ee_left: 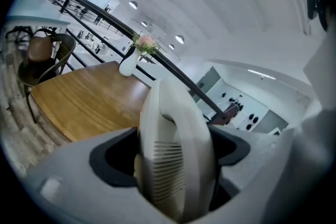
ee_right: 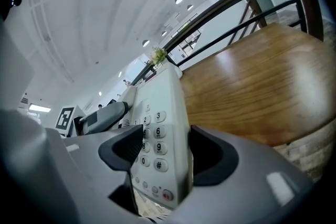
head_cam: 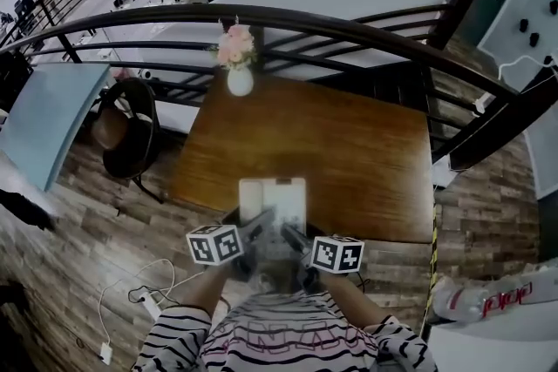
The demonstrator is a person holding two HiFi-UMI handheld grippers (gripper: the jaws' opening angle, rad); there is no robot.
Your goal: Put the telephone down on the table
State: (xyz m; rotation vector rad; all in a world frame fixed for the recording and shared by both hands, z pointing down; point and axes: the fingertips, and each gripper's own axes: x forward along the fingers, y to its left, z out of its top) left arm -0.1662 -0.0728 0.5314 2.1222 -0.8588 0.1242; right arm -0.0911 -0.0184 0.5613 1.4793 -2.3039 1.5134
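**Firmly gripped from both sides, the telephone sits above the table's near edge**

Both tongs are clamped on the white telephone (head_cam: 273, 203), which is held low over the near edge of the wooden table (head_cam: 349, 152), right in front of the person's striped sleeves (head_cam: 187, 335). Whether its underside touches the wood cannot be made out.

The left gripper (ee_left: 173, 160) has its dark pads pressed against the handset side, with the slotted earpiece filling the gap between the jaws. The right gripper (ee_right: 165, 152) is closed just as narrowly on the keypad side, with the number keys and a red button showing between its pads.

Across the table, at its far edge, a white vase of pink flowers (head_cam: 239, 70) stands against the dark railing (head_cam: 349, 26). A brown chair (head_cam: 131, 131) sits off the table's left side.
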